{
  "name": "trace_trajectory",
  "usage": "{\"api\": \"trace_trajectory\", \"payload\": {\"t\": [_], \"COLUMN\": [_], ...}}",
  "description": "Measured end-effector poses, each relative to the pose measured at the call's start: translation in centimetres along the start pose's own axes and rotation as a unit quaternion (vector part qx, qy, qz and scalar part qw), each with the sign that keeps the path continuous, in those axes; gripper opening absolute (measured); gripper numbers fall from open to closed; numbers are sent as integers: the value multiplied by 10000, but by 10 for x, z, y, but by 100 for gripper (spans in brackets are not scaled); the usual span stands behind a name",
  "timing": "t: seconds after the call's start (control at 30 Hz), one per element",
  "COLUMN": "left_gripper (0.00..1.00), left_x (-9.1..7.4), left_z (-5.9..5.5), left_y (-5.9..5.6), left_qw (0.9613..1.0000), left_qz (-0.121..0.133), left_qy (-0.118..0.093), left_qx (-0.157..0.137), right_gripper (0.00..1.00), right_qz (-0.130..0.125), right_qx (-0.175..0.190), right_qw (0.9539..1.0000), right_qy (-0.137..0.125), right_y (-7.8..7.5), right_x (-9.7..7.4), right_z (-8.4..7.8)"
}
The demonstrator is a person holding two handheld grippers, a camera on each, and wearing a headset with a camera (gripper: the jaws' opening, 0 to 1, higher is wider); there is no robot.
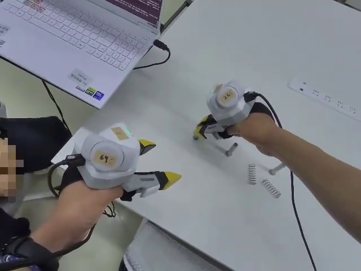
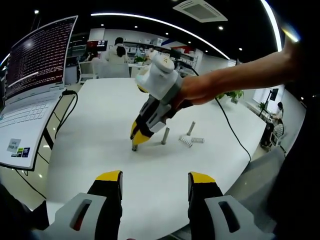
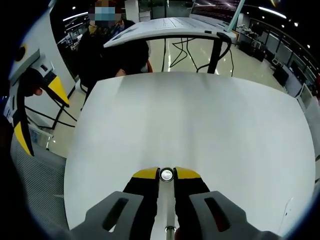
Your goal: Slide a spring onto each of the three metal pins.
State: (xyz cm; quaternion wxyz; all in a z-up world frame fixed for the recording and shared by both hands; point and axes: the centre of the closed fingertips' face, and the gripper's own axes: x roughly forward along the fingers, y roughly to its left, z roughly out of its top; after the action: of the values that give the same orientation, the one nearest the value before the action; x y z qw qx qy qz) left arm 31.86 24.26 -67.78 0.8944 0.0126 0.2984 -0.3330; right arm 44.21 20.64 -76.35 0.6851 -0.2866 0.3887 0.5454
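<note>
Left gripper [image 1: 159, 162], grey-white body with black yellow-tipped jaws, is nearest, held over the near edge of the flat white tabletop [image 1: 214, 209]. Its jaws are spread wide with nothing between them; its own view shows the same gap.

Further in and to the right, two small coiled steel springs lie loose on the tabletop: the first spring [image 1: 252, 173] and the second spring [image 1: 271, 188], close together but apart. Just beside them is a bare silver metal pin [image 1: 276, 168], and a little further on a second bare pin [image 1: 231, 149]. In the left gripper view both seem to stand upright, though they are small and I can't be sure. No spring on either.

Next, the right gripper [image 1: 198, 134], same build, is angled down at the tabletop. Its jaws are clamped tight on a third silver pin [image 3: 166, 174], whose round end shows between the yellow tips in its own view. In the left gripper view the pin's lower end sits at the table surface; touching or just above, can't tell. No spring on it.

Farthest back, an open white laptop [image 1: 73, 39] sits on the far left, with a black cable [image 1: 152, 59] plugged into its side. A long white power strip [image 1: 324, 97] lies on the far right.
</note>
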Motion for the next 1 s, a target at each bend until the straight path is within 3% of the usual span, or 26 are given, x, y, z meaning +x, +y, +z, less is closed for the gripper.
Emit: {"api": "trace_trajectory", "payload": {"t": [0.2,0.63,1.0], "left_gripper": [47,48,47], "left_x": [-2,-6,-17], "left_z": [1,5,11], "left_y": [0,-1,1], "left_qw": [10000,9999,9999], "left_qz": [18,-11,88], "left_qy": [2,-23,-116], "left_qx": [16,102,77], "right_gripper": [9,25,31], "right_qz": [20,1,-267], "right_qx": [-7,-173,-26], "right_qw": [10000,9998,9990], "right_qy": [20,-17,-366], "right_y": [1,8,6], "right_x": [1,-16,-41], "right_z": [-3,-3,8]}}
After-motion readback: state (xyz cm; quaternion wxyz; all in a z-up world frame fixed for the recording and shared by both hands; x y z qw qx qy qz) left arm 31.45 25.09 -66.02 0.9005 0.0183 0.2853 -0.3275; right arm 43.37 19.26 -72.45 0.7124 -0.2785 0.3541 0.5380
